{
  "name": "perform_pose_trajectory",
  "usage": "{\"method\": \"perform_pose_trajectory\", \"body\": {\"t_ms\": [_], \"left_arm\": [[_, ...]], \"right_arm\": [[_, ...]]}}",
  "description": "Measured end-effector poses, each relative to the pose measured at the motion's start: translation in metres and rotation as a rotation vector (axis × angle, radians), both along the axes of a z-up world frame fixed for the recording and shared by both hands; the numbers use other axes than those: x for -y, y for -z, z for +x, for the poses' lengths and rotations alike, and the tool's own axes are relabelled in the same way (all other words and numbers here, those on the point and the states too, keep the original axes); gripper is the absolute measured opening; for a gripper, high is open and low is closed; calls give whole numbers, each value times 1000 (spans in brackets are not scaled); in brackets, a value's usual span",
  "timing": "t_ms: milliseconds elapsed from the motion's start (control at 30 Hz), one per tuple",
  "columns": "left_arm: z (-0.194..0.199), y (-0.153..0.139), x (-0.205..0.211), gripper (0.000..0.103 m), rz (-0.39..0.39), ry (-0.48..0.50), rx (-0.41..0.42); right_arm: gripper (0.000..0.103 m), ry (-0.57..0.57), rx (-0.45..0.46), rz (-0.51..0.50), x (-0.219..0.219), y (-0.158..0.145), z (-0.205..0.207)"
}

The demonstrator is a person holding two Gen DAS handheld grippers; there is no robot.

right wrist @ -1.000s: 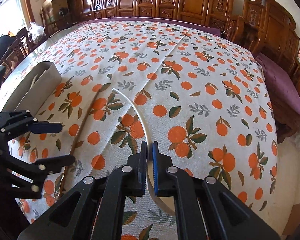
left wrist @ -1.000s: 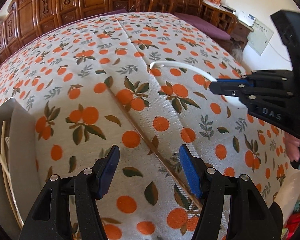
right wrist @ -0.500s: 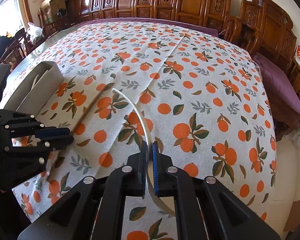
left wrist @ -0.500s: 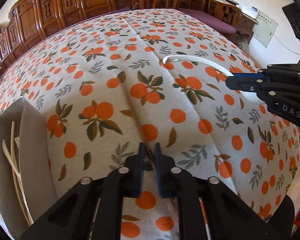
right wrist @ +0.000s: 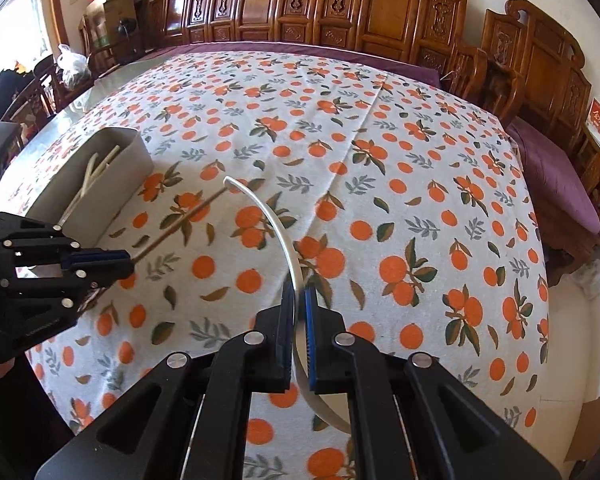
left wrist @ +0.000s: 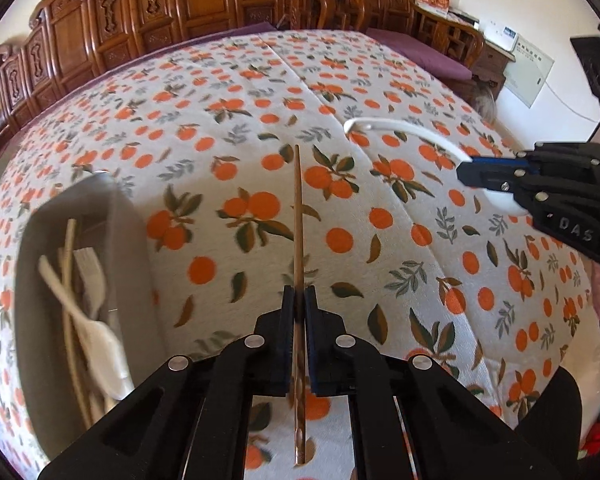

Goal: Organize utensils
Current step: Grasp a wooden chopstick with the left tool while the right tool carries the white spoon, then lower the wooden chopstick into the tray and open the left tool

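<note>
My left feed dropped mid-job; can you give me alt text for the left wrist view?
The left claw is shut on a brown chopstick above the orange-print tablecloth. A grey utensil box sits left; the right claw holds a white spoon.

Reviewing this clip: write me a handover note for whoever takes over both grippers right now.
Left gripper: shut on a brown chopstick, lifted off the tablecloth.
Right gripper: shut on a white spoon, handle pointing away, also raised.
Grey box, at the left side of the table: already holds several pale utensils.
Done: both remaining pieces picked up.
Left: carry the chopstick and the spoon to the box and release them inside. No other loose utensils are visible on the cloth.
</note>
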State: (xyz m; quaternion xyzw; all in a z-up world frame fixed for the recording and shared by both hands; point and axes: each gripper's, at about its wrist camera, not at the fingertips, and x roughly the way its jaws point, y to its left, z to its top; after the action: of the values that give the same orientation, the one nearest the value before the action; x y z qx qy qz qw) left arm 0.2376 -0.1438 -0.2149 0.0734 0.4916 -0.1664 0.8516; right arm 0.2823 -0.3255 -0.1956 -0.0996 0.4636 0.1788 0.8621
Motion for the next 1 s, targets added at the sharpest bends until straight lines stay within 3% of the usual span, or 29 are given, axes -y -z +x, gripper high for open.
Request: {"method": "perform_pose_trajectory", "body": {"t_ms": [300, 500, 767, 1000], "left_arm": [[-12, -42, -42, 4, -36, -36, 69], [-17, -54, -73, 4, -50, -66, 93], [-14, -56, -112, 4, -56, -111, 106], [0, -39, -135, 4, -31, -143, 75]], "right_arm": [[7, -18, 26, 19, -37, -19, -11], [7, -31, 38, 30, -62, -27, -15], [7, -53, 31, 43, -86, -23, -19], [7, -61, 20, 49, -96, -18, -18]]}}
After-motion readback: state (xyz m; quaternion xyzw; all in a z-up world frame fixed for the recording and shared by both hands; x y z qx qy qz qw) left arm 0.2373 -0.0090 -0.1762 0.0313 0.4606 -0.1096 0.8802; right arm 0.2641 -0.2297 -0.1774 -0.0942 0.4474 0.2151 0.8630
